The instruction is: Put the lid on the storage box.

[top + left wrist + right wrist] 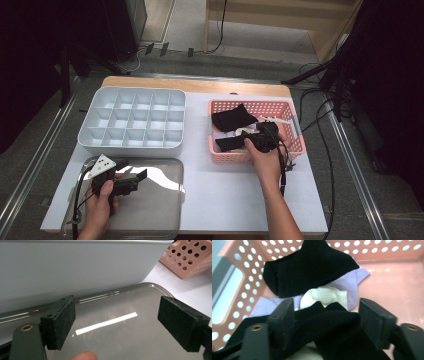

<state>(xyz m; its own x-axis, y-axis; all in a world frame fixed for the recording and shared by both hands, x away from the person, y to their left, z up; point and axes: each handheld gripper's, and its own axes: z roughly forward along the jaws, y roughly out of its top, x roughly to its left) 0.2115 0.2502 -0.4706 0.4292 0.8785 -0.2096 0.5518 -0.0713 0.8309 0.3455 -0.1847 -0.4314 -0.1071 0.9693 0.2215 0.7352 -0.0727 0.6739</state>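
A pink perforated basket [250, 104] at the right holds several socks. One black sock [312, 270] lies at the back over a lilac sock [354, 287] and a white sock [327, 296]. My right gripper [327, 320] reaches down into the basket [244, 277], jaws apart, with a second black sock [332, 337] bunched between the pads. In the high view the right gripper [261, 137] sits at the basket's near side by that sock [231, 143]. My left gripper [136, 180] rests open and empty over a clear tray [160, 205].
A white organiser [95, 142] with several small compartments stands at the back left, just beyond the clear tray [120, 340]; its wall [75, 270] rises ahead of the left gripper [116, 325]. The basket's corner [190, 260] shows at upper right. White tabletop [220, 190] lies between tray and basket.
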